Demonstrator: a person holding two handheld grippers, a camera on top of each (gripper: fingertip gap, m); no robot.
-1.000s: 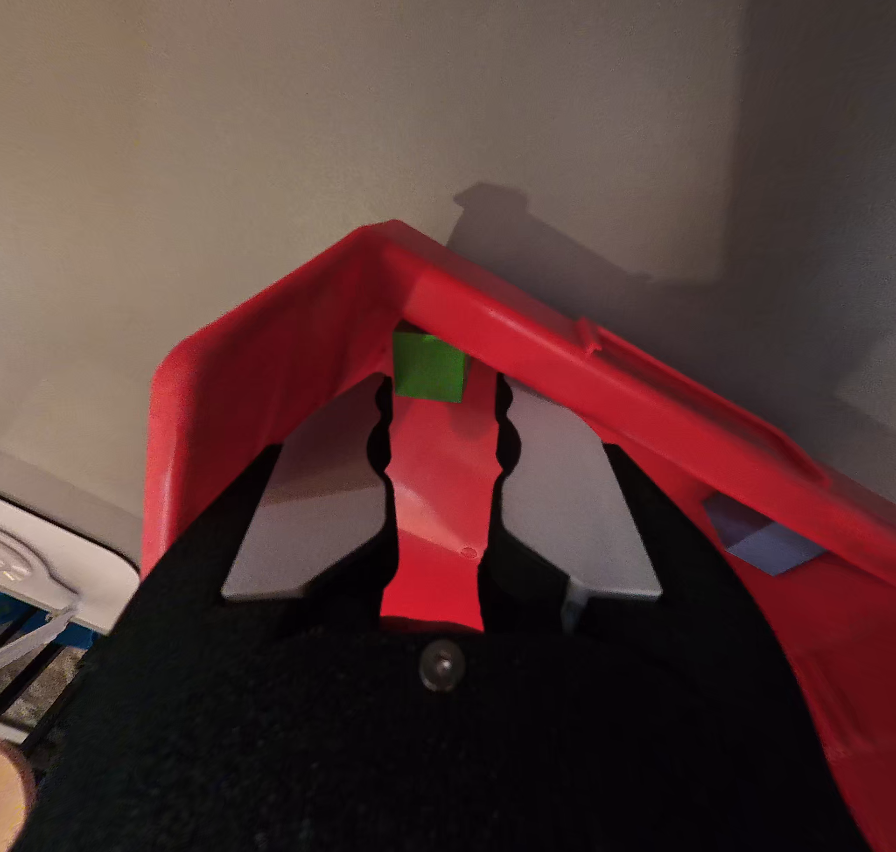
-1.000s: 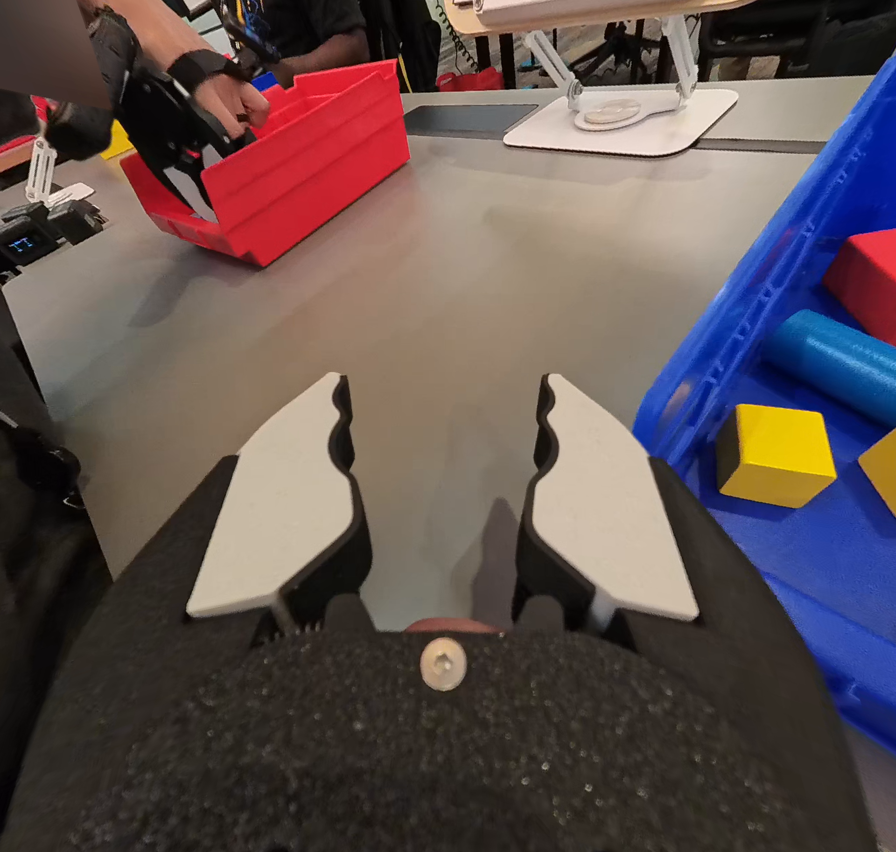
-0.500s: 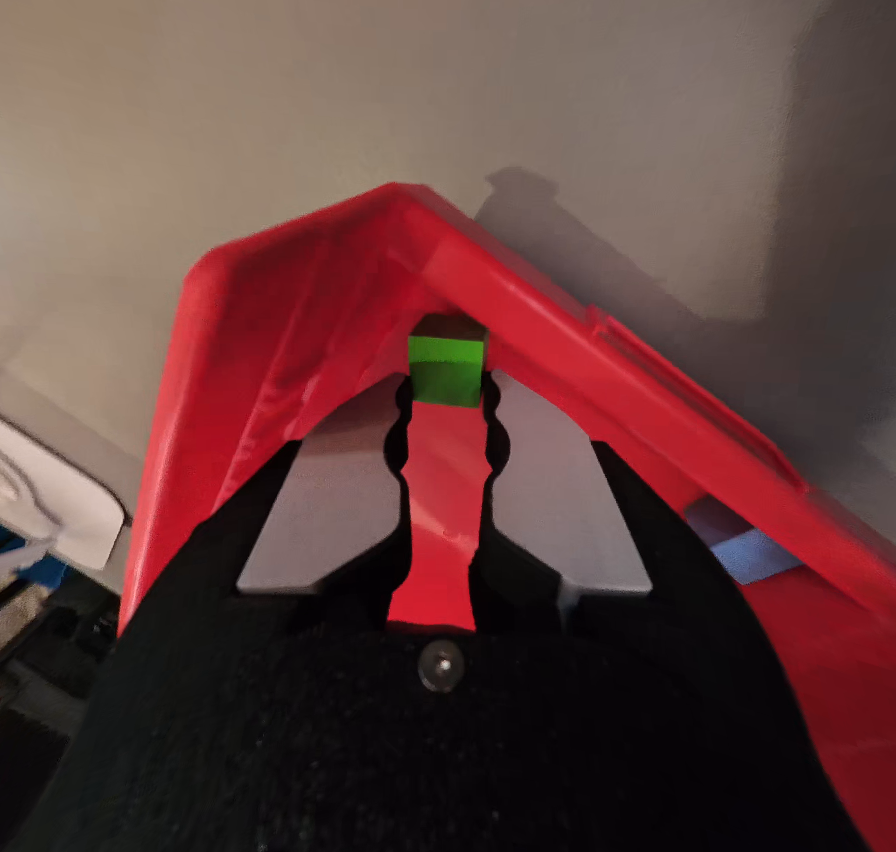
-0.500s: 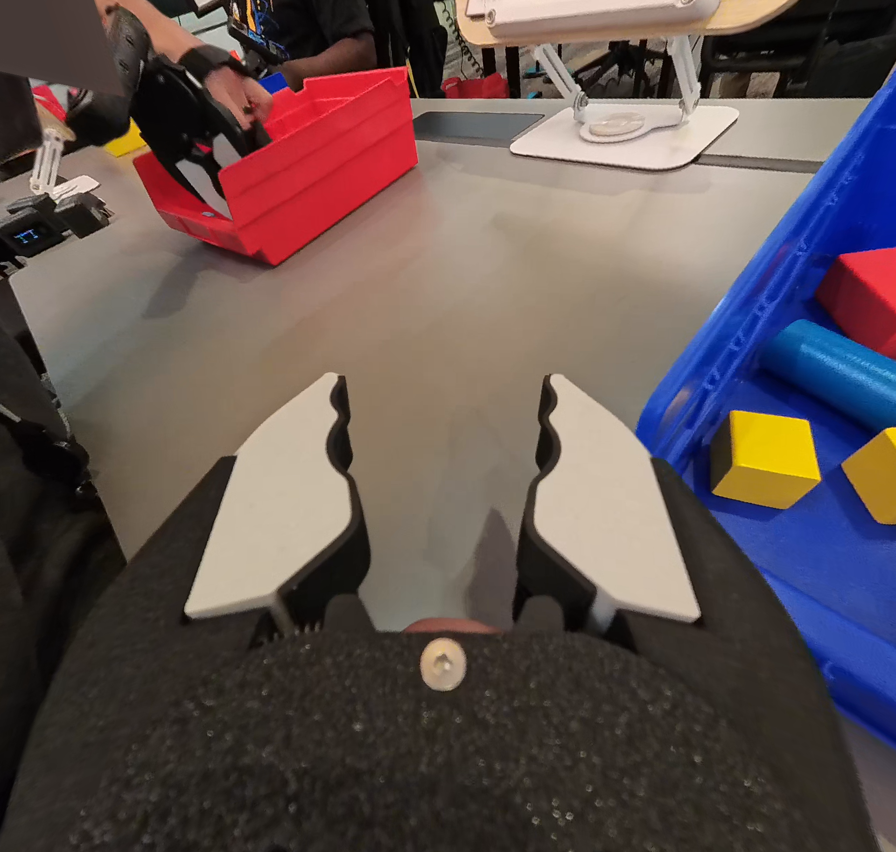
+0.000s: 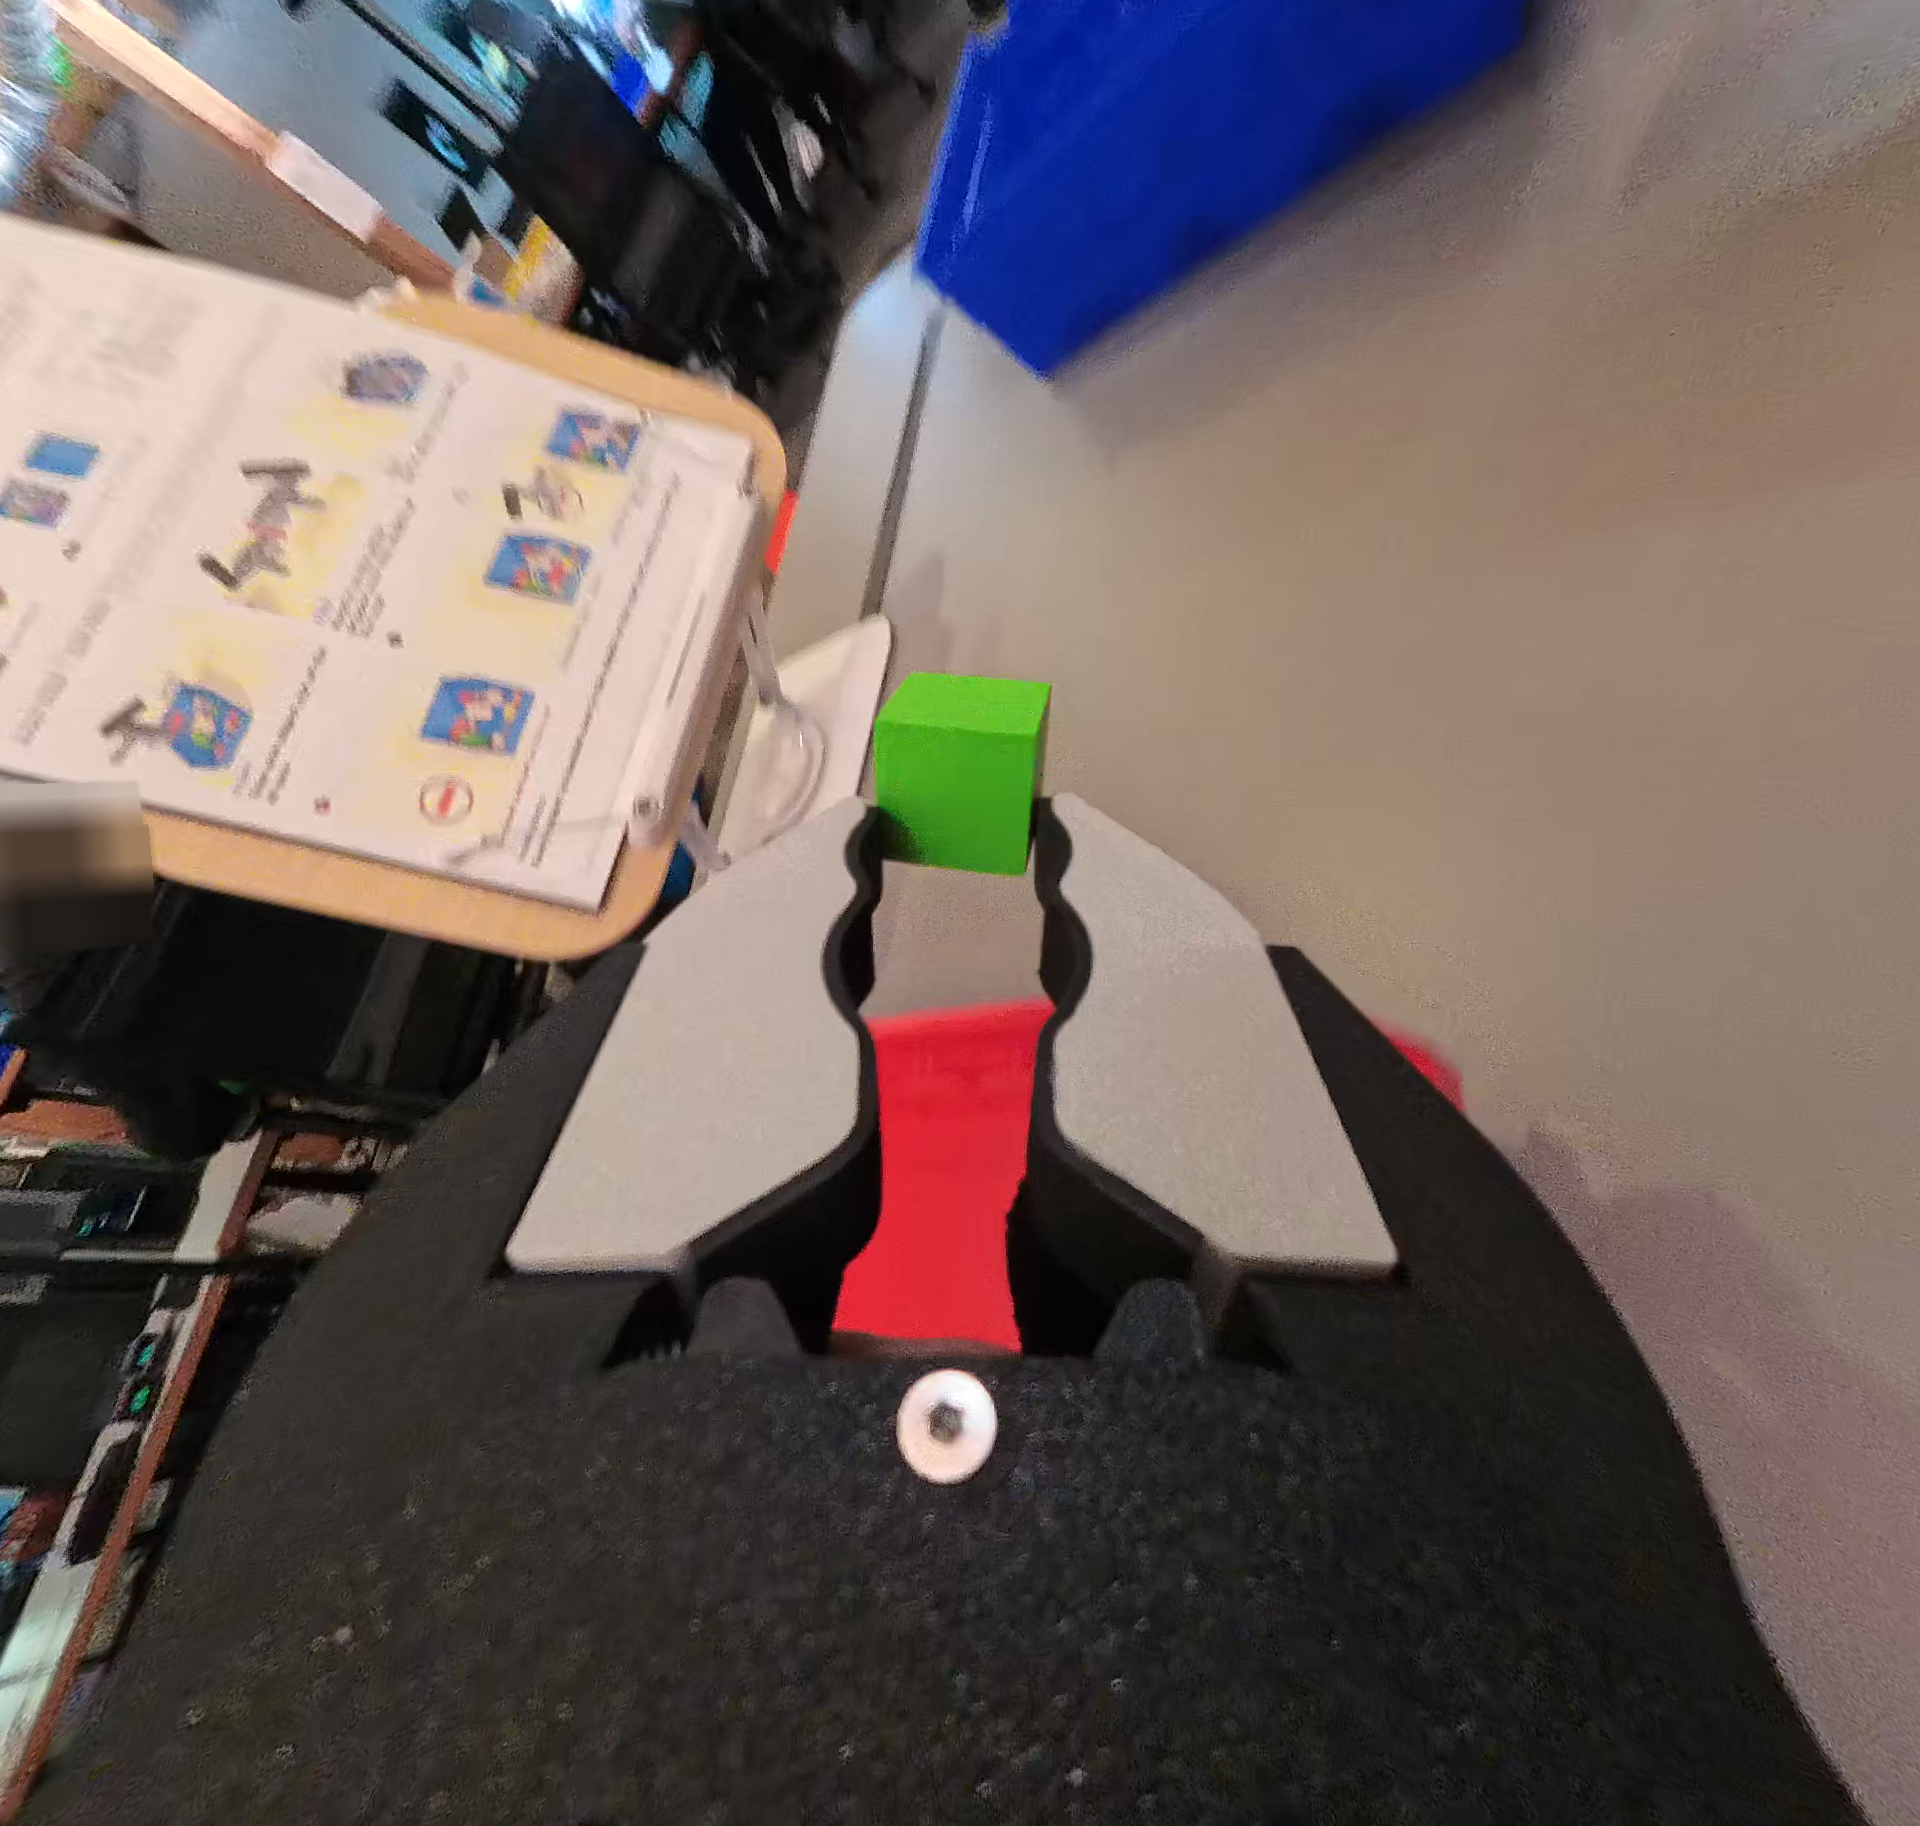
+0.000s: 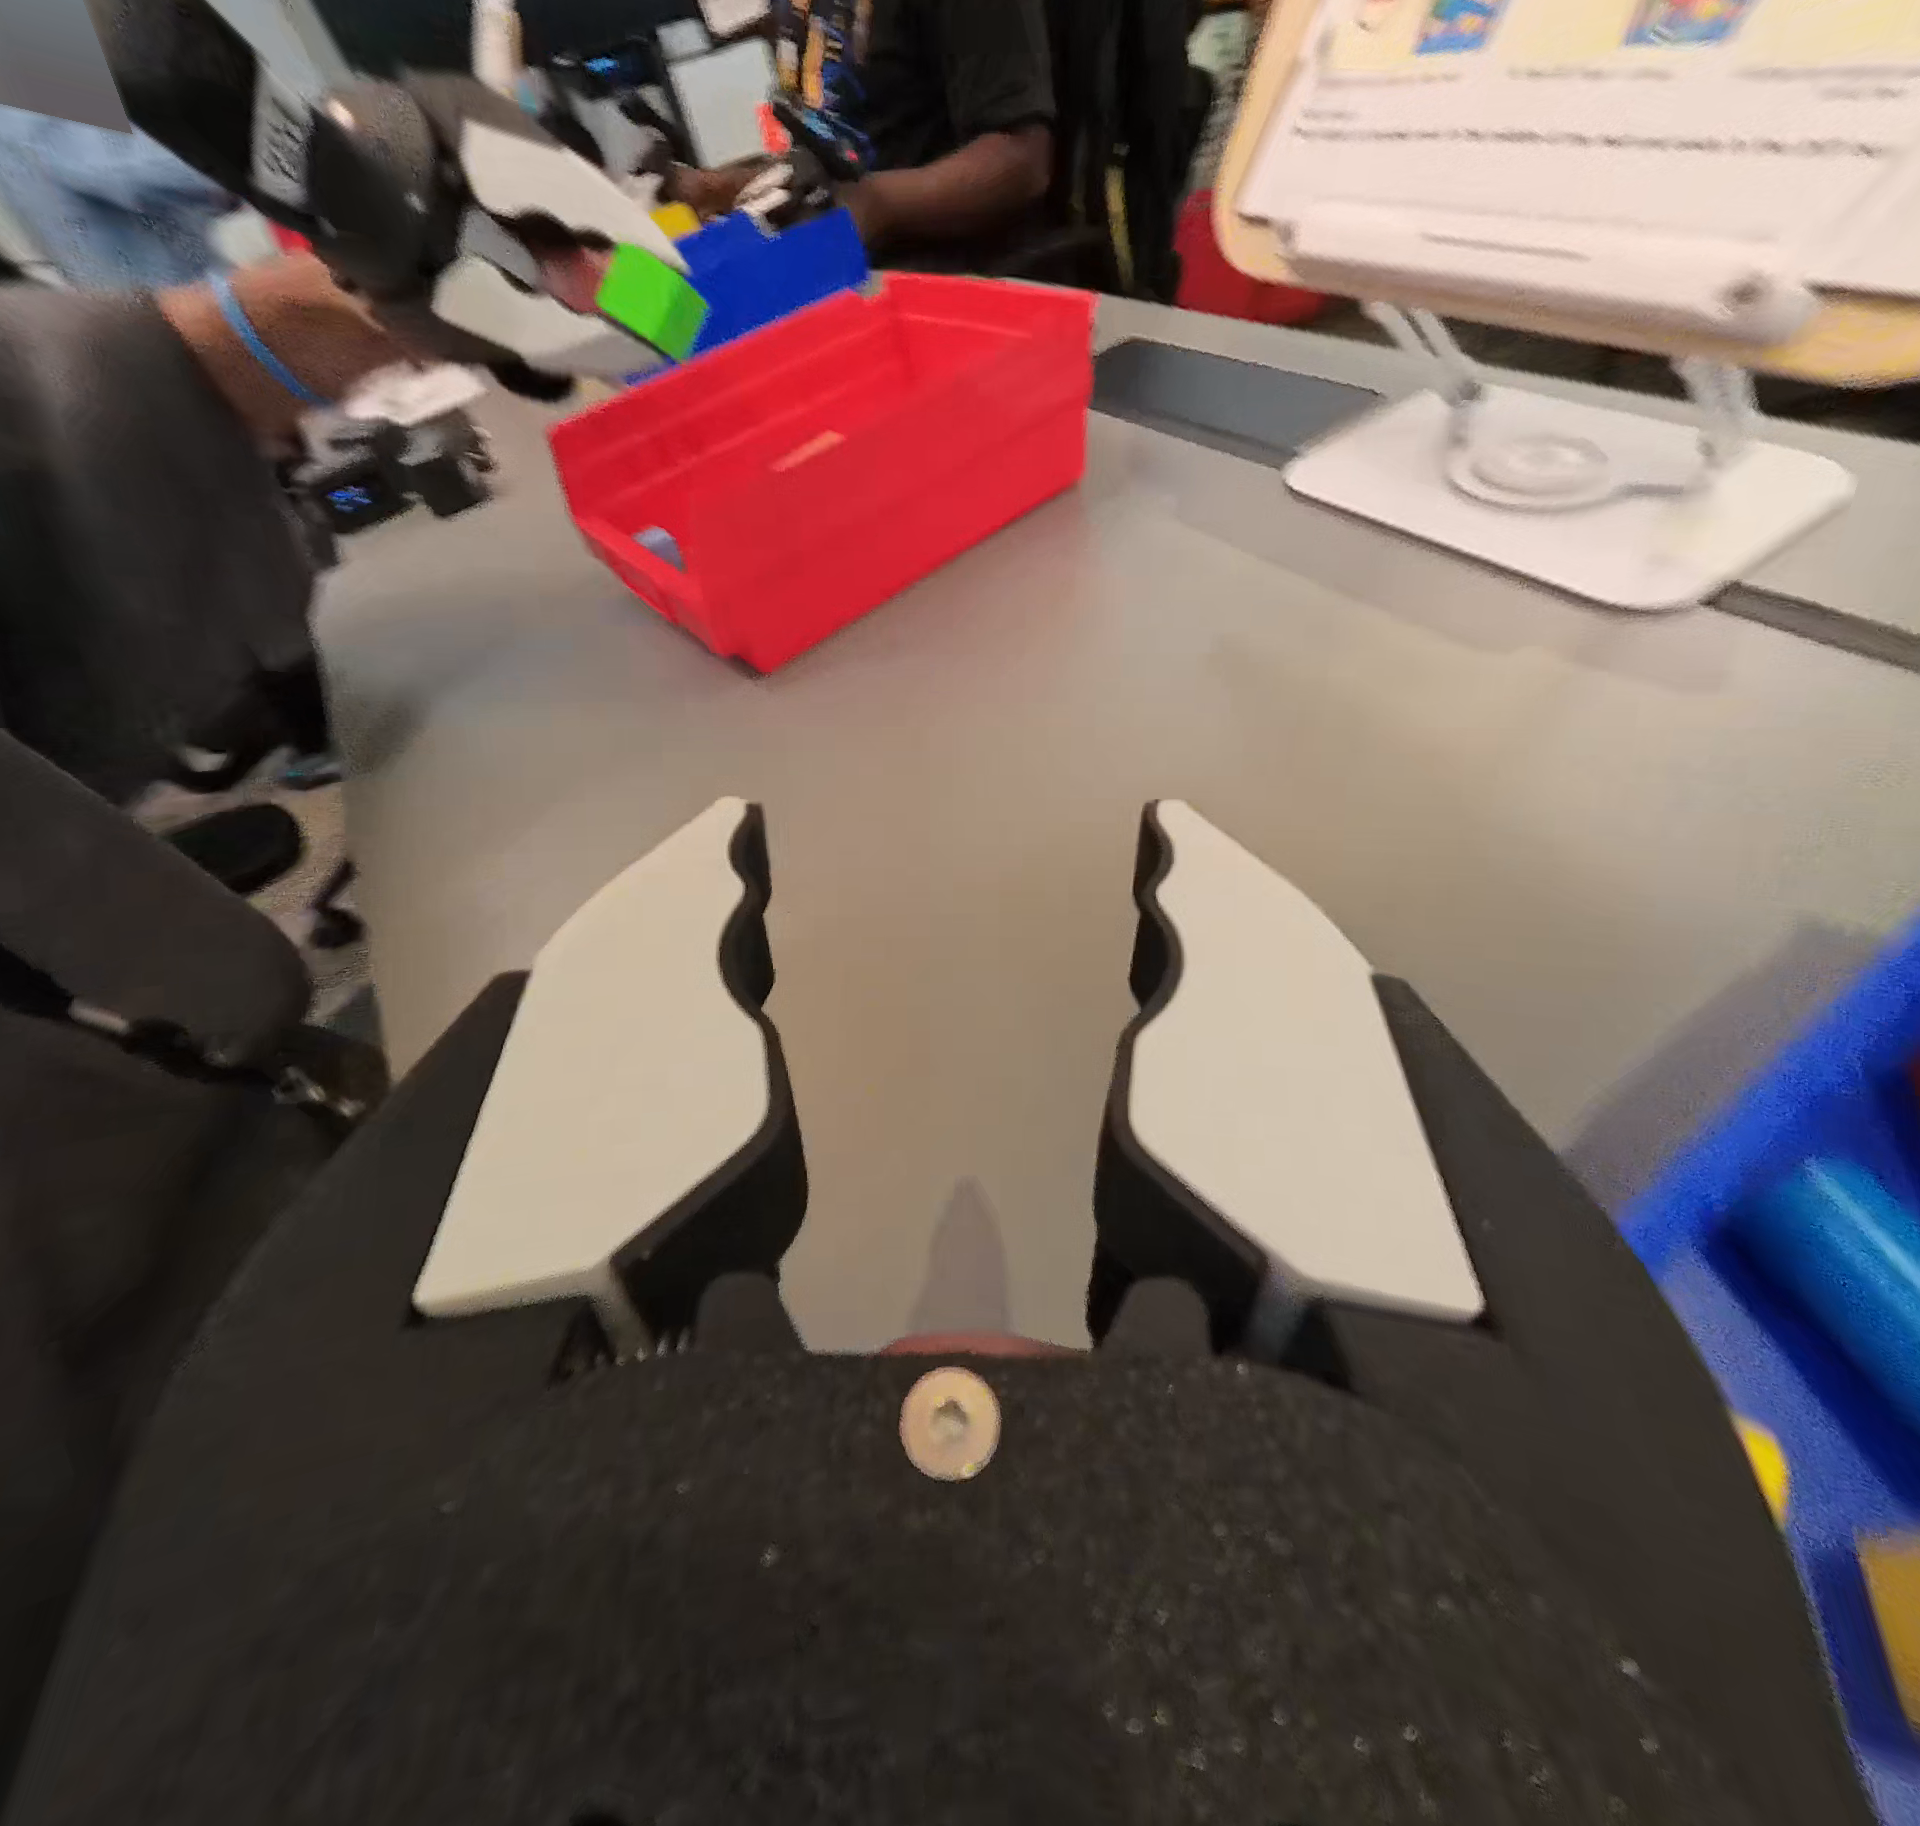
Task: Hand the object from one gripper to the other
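My left gripper (image 5: 954, 826) is shut on a green cube (image 5: 958, 774), pinched at its fingertips and held in the air above the red bin (image 5: 940, 1168). In the right wrist view the left gripper (image 6: 623, 296) shows at the upper left with the green cube (image 6: 649, 301), raised above the red bin (image 6: 831, 457). My right gripper (image 6: 951, 831) is open and empty, low over the grey table (image 6: 1039, 737), well apart from the cube.
A blue bin (image 5: 1195, 114) with blocks stands on the table's right side, its edge in the right wrist view (image 6: 1787, 1205). A white stand (image 6: 1558, 488) holds an instruction board (image 6: 1579, 83). A pale blue block (image 6: 657, 545) lies in the red bin. A person sits behind the table.
My left gripper closed on the green cube in the red bin's corner, lifted it out and swung up to face across the table. My right gripper stayed open and tilted toward the red bin.
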